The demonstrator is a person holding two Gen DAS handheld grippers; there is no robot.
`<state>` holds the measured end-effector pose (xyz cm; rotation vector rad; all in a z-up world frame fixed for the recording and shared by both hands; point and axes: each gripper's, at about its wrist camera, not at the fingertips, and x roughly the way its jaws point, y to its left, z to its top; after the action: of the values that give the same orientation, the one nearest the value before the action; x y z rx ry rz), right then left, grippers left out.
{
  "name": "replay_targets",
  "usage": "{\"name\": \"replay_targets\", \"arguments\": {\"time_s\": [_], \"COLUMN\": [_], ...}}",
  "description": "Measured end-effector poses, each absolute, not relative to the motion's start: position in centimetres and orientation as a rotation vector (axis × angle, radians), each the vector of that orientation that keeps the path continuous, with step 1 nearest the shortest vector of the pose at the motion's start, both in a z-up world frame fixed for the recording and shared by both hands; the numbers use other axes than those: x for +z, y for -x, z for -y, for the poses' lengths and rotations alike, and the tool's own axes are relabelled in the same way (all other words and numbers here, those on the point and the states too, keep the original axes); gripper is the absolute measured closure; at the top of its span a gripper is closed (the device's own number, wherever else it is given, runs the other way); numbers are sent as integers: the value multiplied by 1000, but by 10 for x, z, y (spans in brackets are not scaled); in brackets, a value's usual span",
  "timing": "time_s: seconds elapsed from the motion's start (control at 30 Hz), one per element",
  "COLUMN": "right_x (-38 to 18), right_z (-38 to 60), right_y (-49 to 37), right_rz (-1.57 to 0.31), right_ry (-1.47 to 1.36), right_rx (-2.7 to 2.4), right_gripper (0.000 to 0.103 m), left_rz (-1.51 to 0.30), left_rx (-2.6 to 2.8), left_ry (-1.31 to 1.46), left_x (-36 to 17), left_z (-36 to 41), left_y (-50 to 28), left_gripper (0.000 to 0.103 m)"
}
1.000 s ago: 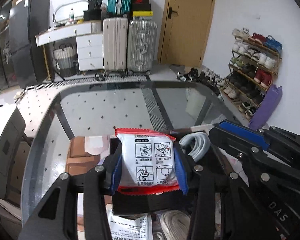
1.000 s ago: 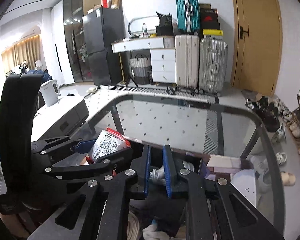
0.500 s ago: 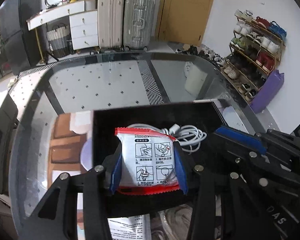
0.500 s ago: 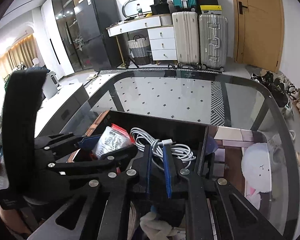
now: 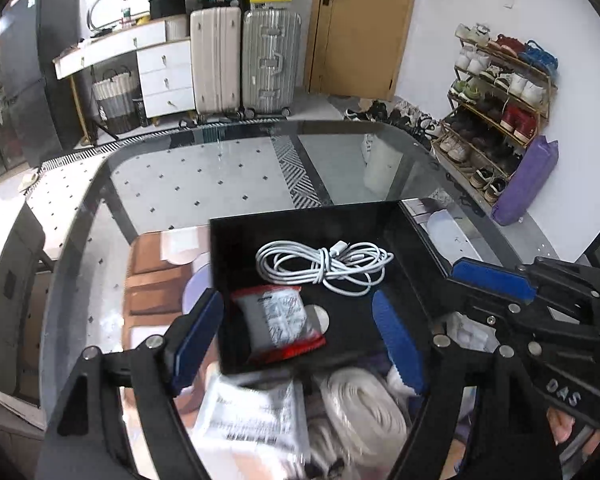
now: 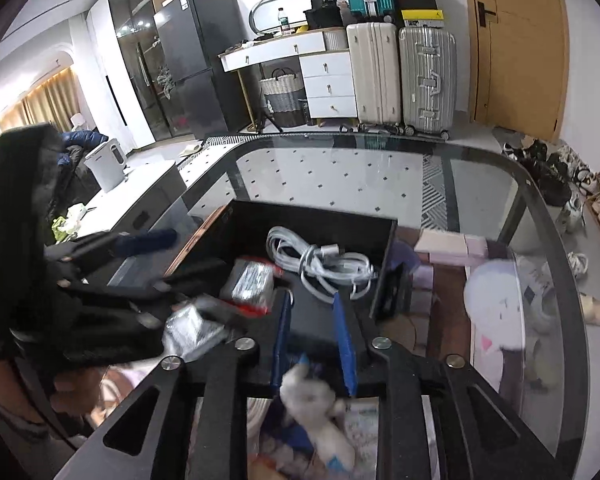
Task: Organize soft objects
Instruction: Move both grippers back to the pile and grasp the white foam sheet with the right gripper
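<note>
Left tool (image 5: pixel 296 340) gapes over packet (image 5: pixel 278 326) — seemingly level.

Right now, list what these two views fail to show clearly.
- Left wrist view: the white packet below the black tray is motion-blurred; its print is unreadable.
- Right wrist view: the left gripper is smeared by motion.
- Right wrist view: the red-edged packet is partly hidden behind the left gripper's finger.

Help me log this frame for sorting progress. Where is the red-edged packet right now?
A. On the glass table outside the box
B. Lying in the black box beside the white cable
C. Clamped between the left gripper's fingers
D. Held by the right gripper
B: the red-edged packet lies on the floor of the black box next to the coiled white cable, while the left gripper is open around it, not touching.
</note>
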<state>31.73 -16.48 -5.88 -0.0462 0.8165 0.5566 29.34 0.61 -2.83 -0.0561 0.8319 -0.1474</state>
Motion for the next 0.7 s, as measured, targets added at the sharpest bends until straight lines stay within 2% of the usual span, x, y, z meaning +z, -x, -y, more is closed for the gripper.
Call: {"name": "replay_targets", "arguments": {"time_s": [0.2,0.57,0.67,0.7], "right_x": [-72,-114,-119,-121], "right_z": [169,142,139,139], "right_y": [-278,-215,-211,-209], "right_rz": [-894,-1046,-1058,-1058], "right_ry": [34,84,100,107], "right_rx": [633,700,693,689], "right_gripper": [78,77,69,62], "left_rz": [-812,-977,-997,-1003], "left_rx": [-127,-135,-137,-144], "left_ry": [65,7,25,28], "left_x": [-19,-69,-77,-79], "left_z": [-21,-35,-36,-35], "left_y": [-246,-196,-187,-186], "left_gripper": [25,25,25,25]}}
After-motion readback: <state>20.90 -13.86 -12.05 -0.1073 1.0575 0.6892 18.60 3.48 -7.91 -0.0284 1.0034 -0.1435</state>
